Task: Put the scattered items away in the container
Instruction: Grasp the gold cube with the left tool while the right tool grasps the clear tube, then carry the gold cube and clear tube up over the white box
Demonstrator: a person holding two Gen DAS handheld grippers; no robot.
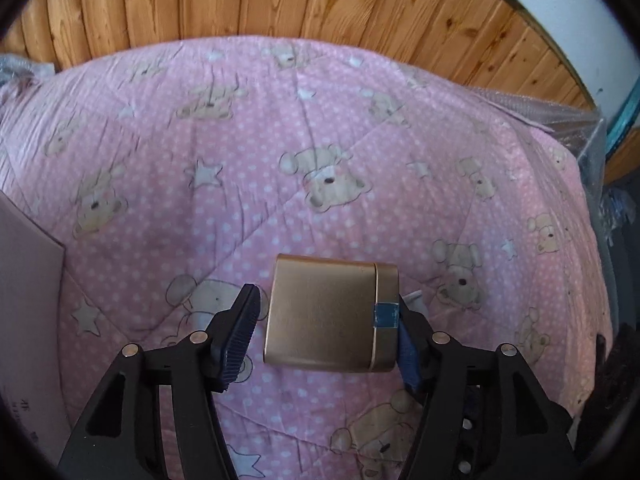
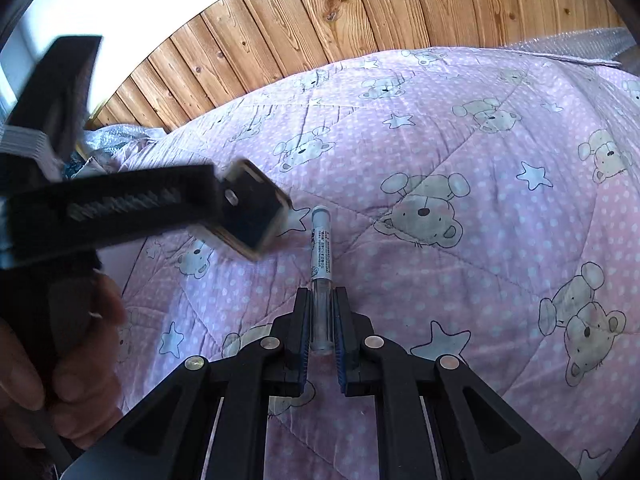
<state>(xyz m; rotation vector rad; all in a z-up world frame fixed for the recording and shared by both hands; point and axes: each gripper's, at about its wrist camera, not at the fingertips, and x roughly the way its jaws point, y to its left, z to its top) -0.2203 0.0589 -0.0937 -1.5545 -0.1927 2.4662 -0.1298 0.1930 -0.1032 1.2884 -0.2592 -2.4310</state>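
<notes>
Gold case (image 1: 330, 314) between our spread left gripper (image 1: 326, 334) fingers; our right gripper (image 2: 323, 330) clamps a pen (image 2: 321, 258) (quilt (image 1: 240, 128) beneath).

A pink bear-print quilt (image 1: 240, 208) is spread ahead of the grippers; a purple box (image 1: 28, 300) rests on it at left.

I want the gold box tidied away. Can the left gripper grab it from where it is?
Probably yes. The gold box sits between the open fingers of the left gripper. One finger touches its side, the other is a small gap away, and nothing blocks it.
</notes>
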